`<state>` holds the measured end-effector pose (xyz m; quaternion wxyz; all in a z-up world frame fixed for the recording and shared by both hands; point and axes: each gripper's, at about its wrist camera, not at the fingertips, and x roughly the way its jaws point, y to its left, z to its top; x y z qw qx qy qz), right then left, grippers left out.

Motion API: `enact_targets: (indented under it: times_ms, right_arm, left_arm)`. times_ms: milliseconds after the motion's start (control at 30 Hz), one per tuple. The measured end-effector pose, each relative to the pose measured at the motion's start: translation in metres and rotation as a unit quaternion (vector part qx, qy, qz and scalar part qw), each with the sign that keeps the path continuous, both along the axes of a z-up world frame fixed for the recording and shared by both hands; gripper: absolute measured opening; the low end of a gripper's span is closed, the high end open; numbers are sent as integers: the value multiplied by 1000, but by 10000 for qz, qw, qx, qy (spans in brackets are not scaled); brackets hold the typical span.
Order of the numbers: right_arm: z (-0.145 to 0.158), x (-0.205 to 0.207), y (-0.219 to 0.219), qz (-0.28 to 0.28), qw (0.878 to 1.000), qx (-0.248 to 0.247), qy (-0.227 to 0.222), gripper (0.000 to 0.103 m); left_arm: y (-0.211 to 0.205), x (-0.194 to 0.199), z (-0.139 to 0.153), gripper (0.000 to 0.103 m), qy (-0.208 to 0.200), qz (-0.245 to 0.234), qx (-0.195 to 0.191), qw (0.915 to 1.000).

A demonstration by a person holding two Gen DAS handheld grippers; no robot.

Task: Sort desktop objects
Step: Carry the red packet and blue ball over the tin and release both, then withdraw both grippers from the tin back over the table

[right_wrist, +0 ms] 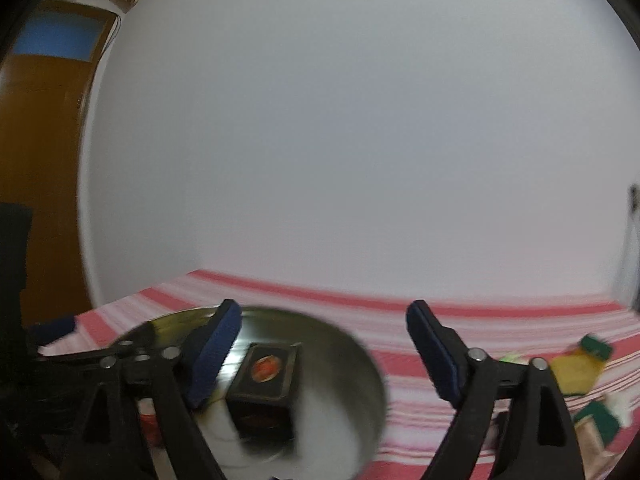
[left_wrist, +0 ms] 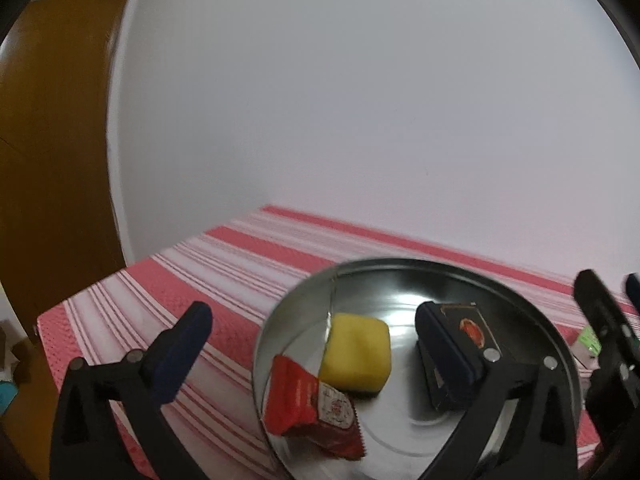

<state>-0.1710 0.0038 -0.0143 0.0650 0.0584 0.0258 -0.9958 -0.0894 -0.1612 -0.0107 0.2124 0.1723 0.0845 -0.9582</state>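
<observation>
A round metal tray (left_wrist: 400,280) sits on a red-and-white striped cloth. In it lie a red snack packet (left_wrist: 308,396), a yellow sponge (left_wrist: 356,352) and a black box with a red emblem (left_wrist: 468,328). My left gripper (left_wrist: 316,340) stands open over the tray's left part, its right finger in front of the box and nothing between its pads. My right gripper (right_wrist: 324,352) is open too. In its view the black box (right_wrist: 264,384) rests in the tray (right_wrist: 344,356), low between the fingers and nearer the left one, untouched. That gripper (left_wrist: 614,292) shows at the tray's right.
Green and yellow items (right_wrist: 576,368) lie on the striped cloth (right_wrist: 440,364) to the right of the tray, and one green piece (left_wrist: 588,338) shows past the tray rim. A white wall stands close behind the table. A brown door (left_wrist: 48,160) is at the left.
</observation>
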Motion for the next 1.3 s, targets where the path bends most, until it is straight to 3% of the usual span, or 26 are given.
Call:
enact_targets:
  times_ms: [167, 267, 600, 833, 1033, 1300]
  right_arm:
    - [-1, 15, -4, -233, 9987, 156, 421, 96]
    - [-2, 15, 1, -340, 9986, 46, 394, 97]
    - [-3, 10, 7, -1211, 9921, -21, 313, 97]
    - [-3, 8, 9, -1817, 9809, -126, 686, 97]
    - [0, 28, 40, -2564, 9601, -361, 1054, 97]
    - [6, 60, 117, -3183, 9446, -577, 554, 97]
  left_arm:
    - [9, 22, 8, 103, 523, 523, -220, 9970]
    - [11, 35, 11, 103, 786, 738, -306, 9937]
    - [12, 42, 16, 103, 819, 981, -267, 9914]
    - [27, 43, 17, 103, 817, 728, -332, 9934]
    - [49, 42, 19, 103, 858, 368, -456, 9946]
    - [102, 45, 27, 103, 786, -297, -497, 9952]
